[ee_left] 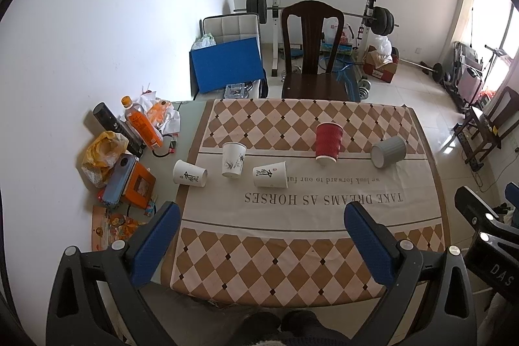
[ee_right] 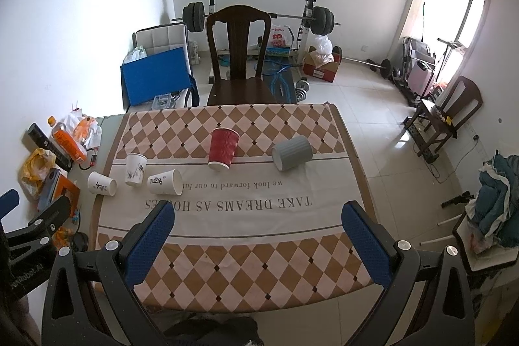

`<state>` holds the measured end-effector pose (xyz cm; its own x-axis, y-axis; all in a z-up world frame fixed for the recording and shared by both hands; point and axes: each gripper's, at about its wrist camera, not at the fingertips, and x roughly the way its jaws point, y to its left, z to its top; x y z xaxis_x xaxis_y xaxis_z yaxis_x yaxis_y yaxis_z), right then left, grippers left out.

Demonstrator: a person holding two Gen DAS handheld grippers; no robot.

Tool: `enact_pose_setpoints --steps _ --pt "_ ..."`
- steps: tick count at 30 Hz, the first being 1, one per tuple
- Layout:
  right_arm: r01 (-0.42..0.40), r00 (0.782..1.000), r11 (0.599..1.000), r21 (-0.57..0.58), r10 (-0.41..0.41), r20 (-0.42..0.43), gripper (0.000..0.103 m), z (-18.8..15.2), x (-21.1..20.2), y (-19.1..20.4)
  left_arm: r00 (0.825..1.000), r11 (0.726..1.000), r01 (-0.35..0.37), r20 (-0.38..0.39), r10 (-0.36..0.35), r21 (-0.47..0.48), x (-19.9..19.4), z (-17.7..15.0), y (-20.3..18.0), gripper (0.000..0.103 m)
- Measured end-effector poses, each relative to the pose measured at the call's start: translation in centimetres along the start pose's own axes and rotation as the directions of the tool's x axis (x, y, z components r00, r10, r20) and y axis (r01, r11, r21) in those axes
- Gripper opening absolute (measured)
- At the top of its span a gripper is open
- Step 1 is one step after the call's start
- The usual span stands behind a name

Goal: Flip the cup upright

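Several cups sit in a row across the middle of the table. A red ribbed cup [ee_left: 328, 142] [ee_right: 223, 147] stands mouth down. A grey ribbed cup [ee_left: 388, 151] [ee_right: 291, 152] lies on its side. Of three white paper cups, one [ee_left: 233, 163] [ee_right: 135, 169] stands mouth down and two [ee_left: 270, 174] [ee_right: 165, 182], [ee_left: 189, 173] [ee_right: 101, 183], lie on their sides. My left gripper [ee_left: 261, 213] and my right gripper [ee_right: 256, 211] are both open and empty, held above the near end of the table, well short of the cups.
A checked tablecloth [ee_left: 292, 252] covers the table. Bottles, bags and boxes [ee_left: 129, 145] crowd the table's left edge by the wall. A dark wooden chair [ee_left: 311, 54] stands at the far end, with gym equipment [ee_left: 373, 18] behind.
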<state>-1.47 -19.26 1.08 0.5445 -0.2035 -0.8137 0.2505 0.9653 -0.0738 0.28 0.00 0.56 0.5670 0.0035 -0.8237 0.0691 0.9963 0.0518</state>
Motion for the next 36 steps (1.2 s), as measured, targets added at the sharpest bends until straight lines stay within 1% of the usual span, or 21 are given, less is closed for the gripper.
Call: enact_pose_setpoints --steps 23,26,30,31,36 --pt "-0.006 1.0 1.0 -0.003 0.006 0.002 0.103 -0.4 -0.1 -0.2 1.0 1.0 0.001 -0.004 -0.001 -0.004 -0.4 0.4 -0.6 0.103" --pt "-0.008 1.0 1.0 -0.006 0.008 0.002 0.103 0.2 -0.5 0.1 1.0 1.0 0.004 -0.004 -0.004 -0.003 -0.4 0.4 -0.6 0.103" --pt "-0.008 1.0 1.0 -0.004 0.008 0.002 0.103 0.0 -0.4 -0.1 1.0 1.0 0.007 -0.001 -0.007 -0.002 -0.5 0.4 -0.6 0.103" --pt "-0.009 1.0 1.0 -0.003 0.009 0.003 0.103 0.1 -0.5 -0.1 1.0 1.0 0.006 0.002 -0.006 -0.005 -1.3 0.3 -1.7 0.103" --pt "-0.007 1.0 1.0 -0.003 0.007 0.005 0.103 0.3 -0.7 -0.1 1.0 1.0 0.004 0.002 -0.004 -0.005 -1.4 0.4 -1.8 0.103"
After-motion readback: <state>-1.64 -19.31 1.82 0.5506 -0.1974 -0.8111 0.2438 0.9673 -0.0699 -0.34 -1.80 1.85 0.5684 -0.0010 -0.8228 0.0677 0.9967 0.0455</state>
